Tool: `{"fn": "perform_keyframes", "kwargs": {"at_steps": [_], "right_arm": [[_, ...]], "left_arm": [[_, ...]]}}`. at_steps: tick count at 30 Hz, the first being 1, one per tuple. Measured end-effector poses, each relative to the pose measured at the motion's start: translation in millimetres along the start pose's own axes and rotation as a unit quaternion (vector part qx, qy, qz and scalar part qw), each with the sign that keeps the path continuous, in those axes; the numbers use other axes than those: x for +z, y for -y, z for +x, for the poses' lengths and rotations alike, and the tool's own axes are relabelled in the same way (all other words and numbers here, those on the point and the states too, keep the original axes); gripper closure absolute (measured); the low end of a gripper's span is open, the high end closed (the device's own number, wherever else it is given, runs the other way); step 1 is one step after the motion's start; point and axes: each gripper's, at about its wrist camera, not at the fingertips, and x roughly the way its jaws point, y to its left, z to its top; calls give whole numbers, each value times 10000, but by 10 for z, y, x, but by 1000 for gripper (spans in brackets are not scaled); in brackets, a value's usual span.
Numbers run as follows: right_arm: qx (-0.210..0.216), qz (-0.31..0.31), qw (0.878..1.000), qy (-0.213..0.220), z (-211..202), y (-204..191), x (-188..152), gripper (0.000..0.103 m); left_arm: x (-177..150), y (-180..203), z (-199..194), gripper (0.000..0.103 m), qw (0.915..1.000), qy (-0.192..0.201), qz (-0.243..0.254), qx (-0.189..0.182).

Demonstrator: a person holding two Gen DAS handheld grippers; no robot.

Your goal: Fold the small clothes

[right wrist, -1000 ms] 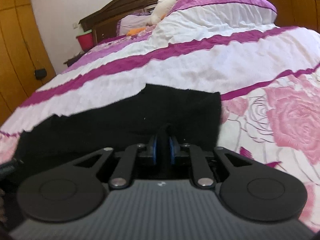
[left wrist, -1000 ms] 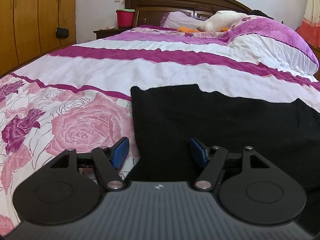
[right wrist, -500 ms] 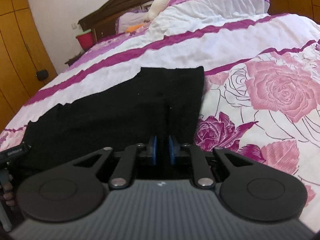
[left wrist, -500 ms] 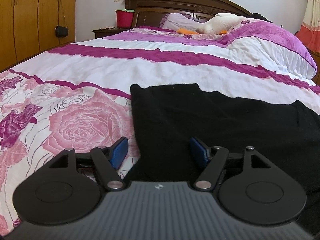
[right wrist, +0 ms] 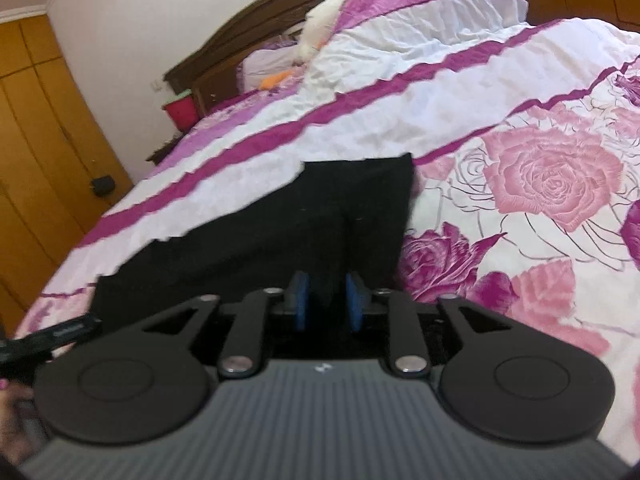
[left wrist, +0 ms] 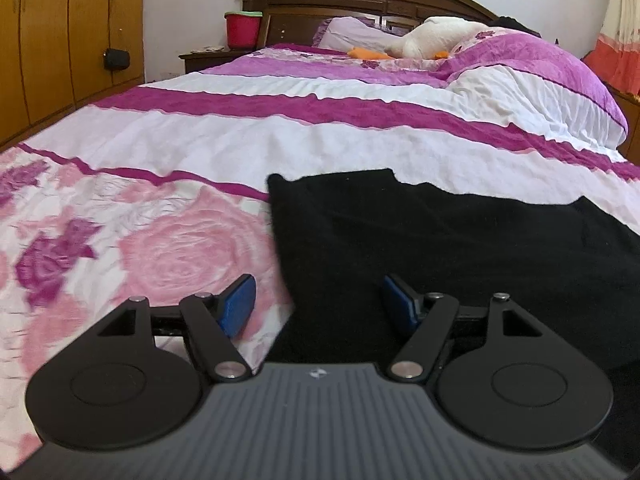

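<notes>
A black garment [left wrist: 440, 240] lies spread flat on the floral bedspread [left wrist: 168, 248]. My left gripper [left wrist: 318, 300] is open, its blue pads [left wrist: 240, 304] wide apart over the garment's near left edge, holding nothing. In the right wrist view the same garment [right wrist: 280, 224] stretches away to the left. My right gripper [right wrist: 325, 300] is shut on a raised fold of the garment's near right edge, and the cloth stands up between its blue pads [right wrist: 300, 300].
The bed has pink and white stripes, a folded quilt [left wrist: 540, 68] and a white plush toy [left wrist: 436, 40] by the wooden headboard [left wrist: 360, 0]. A red bucket [left wrist: 242, 30] stands on the nightstand. Wardrobes [left wrist: 60, 40] line the left wall. The other handle [right wrist: 48, 340] shows at lower left.
My right gripper has lifted and pulled back with the pinched cloth, and its view tilted. My left gripper stayed open and shifted only slightly.
</notes>
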Motion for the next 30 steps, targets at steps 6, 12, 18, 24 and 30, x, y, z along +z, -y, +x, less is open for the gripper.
{"fn": "perform_keyframes", "kwargs": {"at_steps": [6,12,18,24,30], "right_arm": [[26,-209,9998,-52,-346,-133,-92,63],[-106,-335,9994,-43,-693,-149,-274,63],[-218,-257,9994,-103,-972,-93,-426,63],[-250,-233,9994,-44,-1257,-71,-557,61],[-400,-256,9988,68,-1513,-6,-690,52]], "left_arm": [[-64,-78,-530,28,9999,102,-16,43],[-202,-207,-1062,28,9999,98,-42,22],[-382,-297,-1422,28,9998,-152,82,138],[-577,-356,-1727,28,9996,-257,102,80],[-751,-422,-1995,28,9996,-255,129,25]]}}
